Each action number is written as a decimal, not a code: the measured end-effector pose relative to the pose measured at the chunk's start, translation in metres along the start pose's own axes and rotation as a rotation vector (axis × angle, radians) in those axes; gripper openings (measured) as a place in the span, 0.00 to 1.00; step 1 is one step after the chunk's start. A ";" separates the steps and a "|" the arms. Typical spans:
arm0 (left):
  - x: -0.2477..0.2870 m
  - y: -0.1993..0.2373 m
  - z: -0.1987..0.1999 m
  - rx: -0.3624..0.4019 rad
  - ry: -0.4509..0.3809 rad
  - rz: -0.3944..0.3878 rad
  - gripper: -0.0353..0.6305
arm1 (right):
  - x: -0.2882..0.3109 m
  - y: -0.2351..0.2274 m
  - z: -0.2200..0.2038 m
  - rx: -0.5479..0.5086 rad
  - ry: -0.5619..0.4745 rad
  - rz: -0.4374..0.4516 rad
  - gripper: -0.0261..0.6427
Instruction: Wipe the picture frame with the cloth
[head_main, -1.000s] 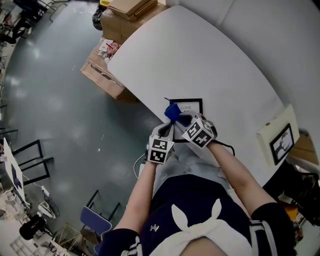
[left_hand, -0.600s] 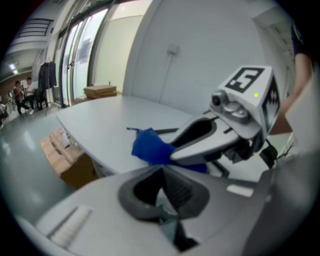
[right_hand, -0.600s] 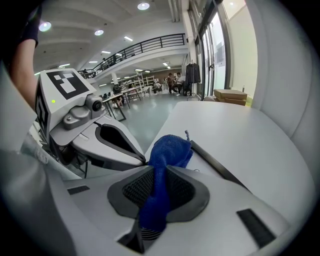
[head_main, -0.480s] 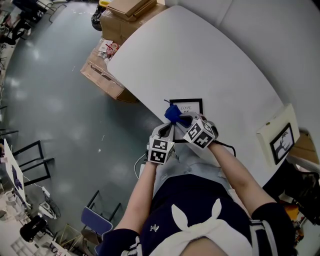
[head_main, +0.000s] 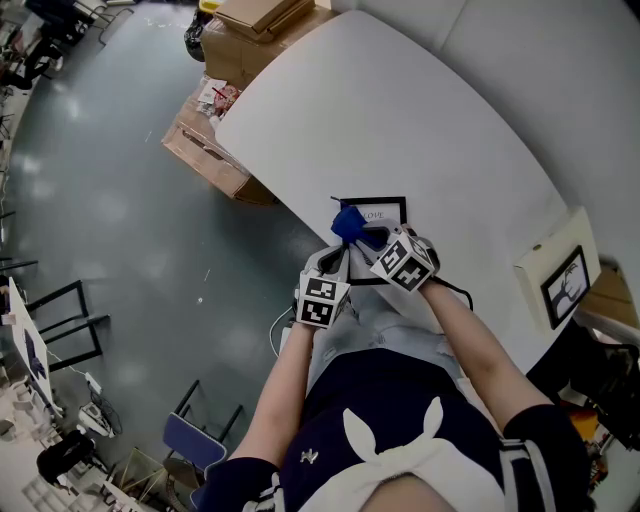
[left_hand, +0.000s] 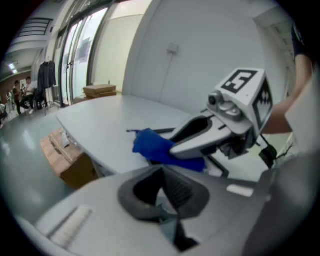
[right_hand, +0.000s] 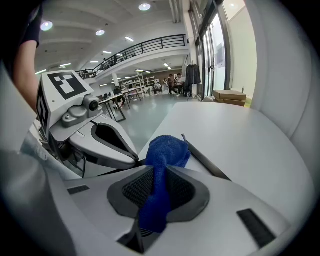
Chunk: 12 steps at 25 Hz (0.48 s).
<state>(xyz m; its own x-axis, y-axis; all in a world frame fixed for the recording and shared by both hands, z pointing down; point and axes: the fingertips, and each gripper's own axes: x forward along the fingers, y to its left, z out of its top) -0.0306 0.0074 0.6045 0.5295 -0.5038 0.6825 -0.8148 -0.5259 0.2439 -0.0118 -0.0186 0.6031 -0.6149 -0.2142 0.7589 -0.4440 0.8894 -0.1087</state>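
Wiping step in hand. Right claw (right_hand: 159, 182) grips cloth (right_hand: 167, 150) on frame (head_main: 385, 213), mid-picture at counter (head_main: 420, 120) edge. Left claw (left_hand: 162, 187) closed, seemingly empty. Next we expect a sweep across the frame.

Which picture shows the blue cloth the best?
The right gripper view. There the blue cloth fills the middle, pinched in the right claw, so its fuzzy weave shows. The head view shows only a small blue bunch at the picture frame. The left gripper view shows a blue patch partly behind the right claw.
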 end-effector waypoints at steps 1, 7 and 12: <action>0.000 0.000 0.000 0.001 0.000 0.000 0.06 | 0.000 -0.001 0.000 0.001 0.000 -0.002 0.14; 0.000 -0.001 0.000 0.001 -0.002 0.001 0.06 | -0.002 -0.006 -0.001 0.009 -0.005 -0.018 0.14; 0.000 -0.001 -0.001 0.003 -0.002 0.003 0.06 | -0.003 -0.011 -0.001 0.017 -0.006 -0.034 0.14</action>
<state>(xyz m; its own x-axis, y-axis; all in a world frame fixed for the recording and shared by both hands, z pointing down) -0.0302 0.0084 0.6044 0.5276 -0.5064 0.6820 -0.8155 -0.5267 0.2398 -0.0040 -0.0275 0.6028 -0.6028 -0.2466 0.7588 -0.4759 0.8745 -0.0938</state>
